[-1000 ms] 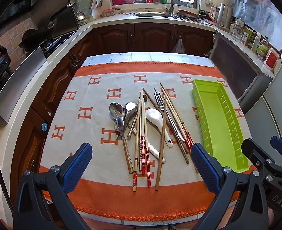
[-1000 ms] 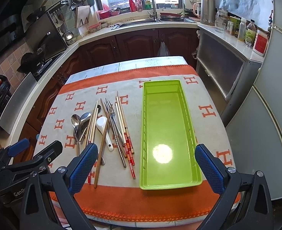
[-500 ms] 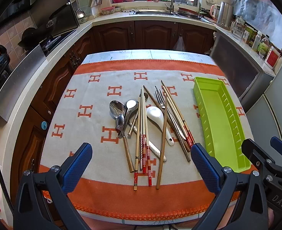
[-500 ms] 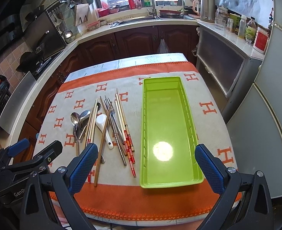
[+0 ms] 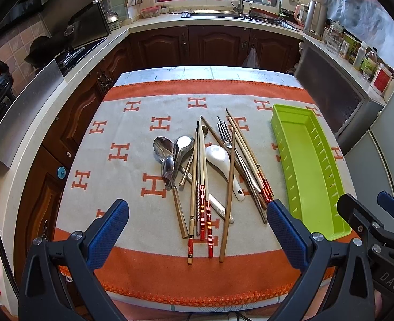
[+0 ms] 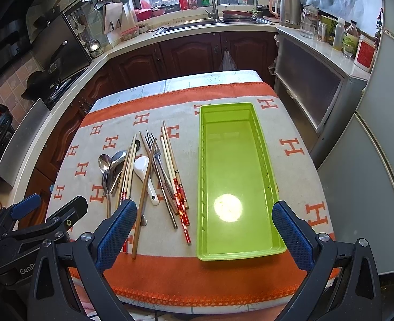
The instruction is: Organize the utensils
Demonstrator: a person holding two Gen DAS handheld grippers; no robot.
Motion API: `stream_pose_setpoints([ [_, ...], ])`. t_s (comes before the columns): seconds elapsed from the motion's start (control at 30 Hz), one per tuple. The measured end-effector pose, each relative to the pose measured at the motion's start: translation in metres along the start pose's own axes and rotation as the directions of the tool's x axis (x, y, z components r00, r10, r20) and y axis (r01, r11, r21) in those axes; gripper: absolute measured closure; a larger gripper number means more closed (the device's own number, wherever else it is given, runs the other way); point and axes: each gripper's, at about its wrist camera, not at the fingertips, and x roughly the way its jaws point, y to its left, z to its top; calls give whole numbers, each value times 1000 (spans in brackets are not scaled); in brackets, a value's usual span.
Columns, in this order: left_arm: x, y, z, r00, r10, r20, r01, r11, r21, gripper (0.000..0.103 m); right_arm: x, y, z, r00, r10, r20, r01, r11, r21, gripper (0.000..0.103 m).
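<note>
A loose pile of utensils lies mid-table: several chopsticks (image 5: 201, 187), metal spoons (image 5: 164, 147), a white ceramic spoon (image 5: 219, 157) and a fork (image 5: 225, 136). The pile also shows in the right wrist view (image 6: 143, 171). An empty green tray (image 6: 234, 176) lies to its right, also seen in the left wrist view (image 5: 306, 165). My left gripper (image 5: 197, 230) is open and empty, hovering above the near ends of the chopsticks. My right gripper (image 6: 202, 227) is open and empty above the tray's near end.
The table wears an orange and cream cloth (image 5: 132, 149) with H marks. Kitchen counters, a stove (image 5: 71, 53) on the left, a sink (image 5: 213, 13) at the back and a grey cabinet (image 6: 312, 93) on the right surround the table.
Both grippers have drifted slightly back and up from the table, so the scene sits a bit lower in view. Nothing was picked up or moved.
</note>
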Motion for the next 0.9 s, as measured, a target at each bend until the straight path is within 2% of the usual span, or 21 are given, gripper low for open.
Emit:
stream_pose_setpoints([
  [0.9,1,7,0,1000,12,-12,-12,1000,-2,1,5,6,-2,1000,-1,-12,1,1000,-8,0],
])
